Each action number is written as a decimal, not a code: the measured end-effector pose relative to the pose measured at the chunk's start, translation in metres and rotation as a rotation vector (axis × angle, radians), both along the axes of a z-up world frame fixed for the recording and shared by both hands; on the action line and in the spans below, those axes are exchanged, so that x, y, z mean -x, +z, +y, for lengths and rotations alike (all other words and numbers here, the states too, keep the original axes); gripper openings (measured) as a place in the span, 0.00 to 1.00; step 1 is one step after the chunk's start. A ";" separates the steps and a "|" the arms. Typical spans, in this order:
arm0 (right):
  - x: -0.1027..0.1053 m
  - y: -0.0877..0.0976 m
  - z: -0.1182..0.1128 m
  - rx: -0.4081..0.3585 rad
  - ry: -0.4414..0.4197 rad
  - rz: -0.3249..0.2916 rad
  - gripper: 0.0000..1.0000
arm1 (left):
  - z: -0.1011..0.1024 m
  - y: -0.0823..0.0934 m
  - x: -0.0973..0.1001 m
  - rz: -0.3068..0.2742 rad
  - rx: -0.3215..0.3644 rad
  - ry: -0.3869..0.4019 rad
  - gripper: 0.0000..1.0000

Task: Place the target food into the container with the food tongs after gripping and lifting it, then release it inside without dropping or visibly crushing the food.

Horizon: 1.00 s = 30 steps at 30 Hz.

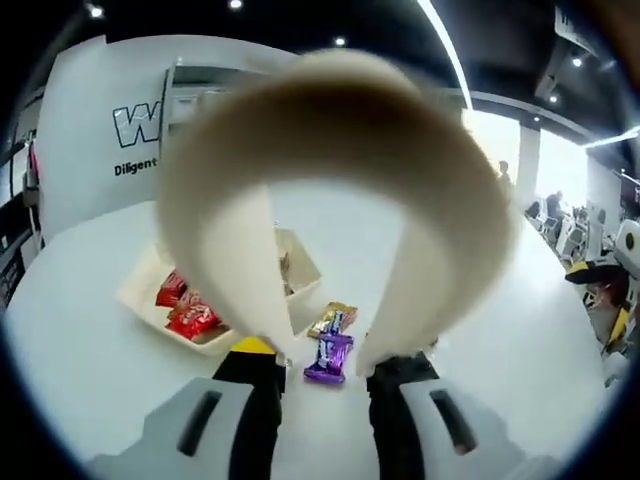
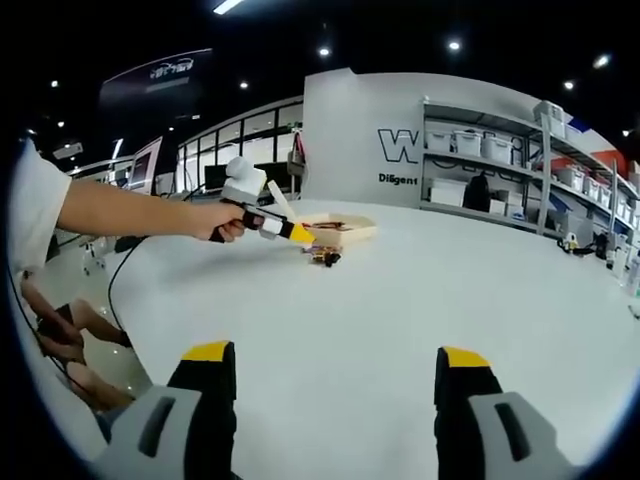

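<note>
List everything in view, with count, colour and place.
Tongs: one, cream, held in the left gripper's jaws, tips over the table.
Container: one, cream, on the white table.
Red wrapped snacks: at least two, inside the container.
Purple wrapped snack: one, on the table between the tong tips.
Gold wrapped snack: one, beside the purple one.
Shelves: white, behind the table.
Left gripper: shut on the tongs.
Right gripper: open, nothing held.
</note>
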State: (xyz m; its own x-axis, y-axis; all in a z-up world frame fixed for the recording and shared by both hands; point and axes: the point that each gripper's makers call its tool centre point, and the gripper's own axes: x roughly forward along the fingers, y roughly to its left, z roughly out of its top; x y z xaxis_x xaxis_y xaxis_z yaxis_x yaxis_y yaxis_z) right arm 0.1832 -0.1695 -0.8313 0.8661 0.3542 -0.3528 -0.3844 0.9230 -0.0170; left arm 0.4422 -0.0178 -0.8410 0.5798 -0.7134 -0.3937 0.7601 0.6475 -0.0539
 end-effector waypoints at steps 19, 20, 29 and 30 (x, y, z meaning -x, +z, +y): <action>0.000 -0.005 -0.006 0.006 -0.012 0.015 0.79 | -0.003 -0.011 -0.002 0.025 -0.006 -0.011 0.30; 0.000 -0.005 -0.006 0.007 -0.011 0.015 0.79 | -0.003 -0.011 -0.002 0.024 -0.007 -0.012 0.30; 0.001 -0.006 -0.007 0.012 -0.012 0.016 0.78 | -0.003 -0.011 -0.001 0.024 0.006 -0.010 0.29; 0.001 -0.006 -0.007 0.014 -0.011 0.016 0.78 | -0.004 -0.011 -0.001 0.023 0.007 -0.011 0.29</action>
